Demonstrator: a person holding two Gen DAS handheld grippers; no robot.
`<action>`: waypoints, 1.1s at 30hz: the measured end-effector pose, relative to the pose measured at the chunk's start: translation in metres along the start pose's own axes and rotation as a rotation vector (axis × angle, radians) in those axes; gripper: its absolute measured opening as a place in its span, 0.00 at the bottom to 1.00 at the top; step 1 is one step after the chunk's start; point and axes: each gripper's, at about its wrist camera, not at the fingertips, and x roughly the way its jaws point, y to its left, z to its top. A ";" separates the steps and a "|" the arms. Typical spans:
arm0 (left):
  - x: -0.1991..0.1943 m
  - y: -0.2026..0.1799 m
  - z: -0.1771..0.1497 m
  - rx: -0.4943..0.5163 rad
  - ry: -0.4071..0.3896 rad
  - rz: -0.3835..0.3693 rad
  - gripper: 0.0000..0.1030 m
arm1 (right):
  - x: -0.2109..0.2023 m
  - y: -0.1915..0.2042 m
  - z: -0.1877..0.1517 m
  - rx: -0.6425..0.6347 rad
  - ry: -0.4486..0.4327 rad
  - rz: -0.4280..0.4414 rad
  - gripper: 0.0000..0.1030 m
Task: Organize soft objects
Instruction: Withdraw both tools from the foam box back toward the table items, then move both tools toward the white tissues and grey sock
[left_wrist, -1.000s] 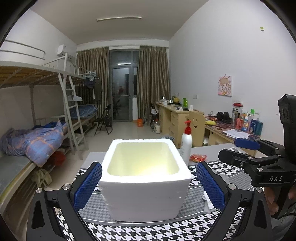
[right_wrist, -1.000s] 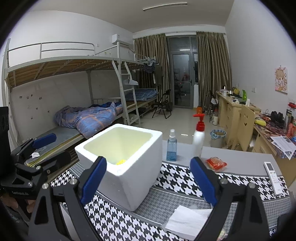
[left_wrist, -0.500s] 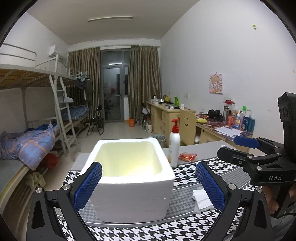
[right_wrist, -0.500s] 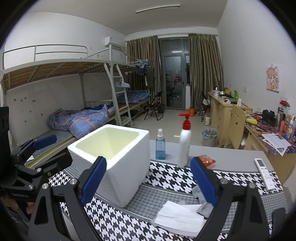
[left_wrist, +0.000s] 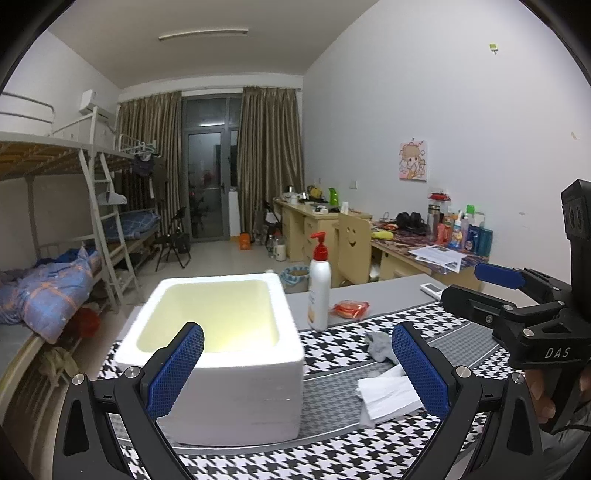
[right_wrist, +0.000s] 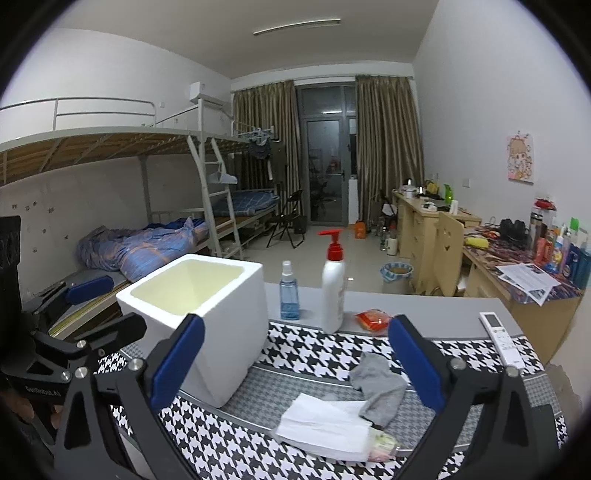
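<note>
Left tool (left_wrist: 297, 365): blue pads wide apart, nothing between them, hovering over the counter (right_wrist: 424, 310). White foam box (left_wrist: 236, 369) partly hidden behind its left pad; inside of box only partly visible, contents not discernible.
Right tool (right_wrist: 295, 365): jaws opening, nothing gripped; grey sock (right_wrist: 376, 384) and white tissue (right_wrist: 325, 421) on the houndstooth cloth (right_wrist: 314, 354) below the gap, untouched.
Sock overlapping tissue's right end; small pale item under tissue edge, too blurred to identify.
Beyond: white pump bottle (right_wrist: 332, 291), blue spray bottle (right_wrist: 289, 293) (hidden from left wrist view), orange packet (right_wrist: 373, 318), remote (right_wrist: 500, 338).
Holding hands mostly cut off at frame edges.
</note>
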 end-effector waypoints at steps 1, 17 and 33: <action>0.001 -0.002 0.000 0.003 0.001 -0.007 0.99 | -0.001 -0.003 0.000 0.006 -0.001 -0.006 0.99; 0.009 -0.028 -0.001 0.022 0.018 -0.065 0.99 | -0.012 -0.032 -0.010 0.042 -0.001 -0.074 0.99; 0.025 -0.050 -0.005 0.036 0.056 -0.110 0.99 | -0.015 -0.052 -0.019 0.050 0.029 -0.119 0.99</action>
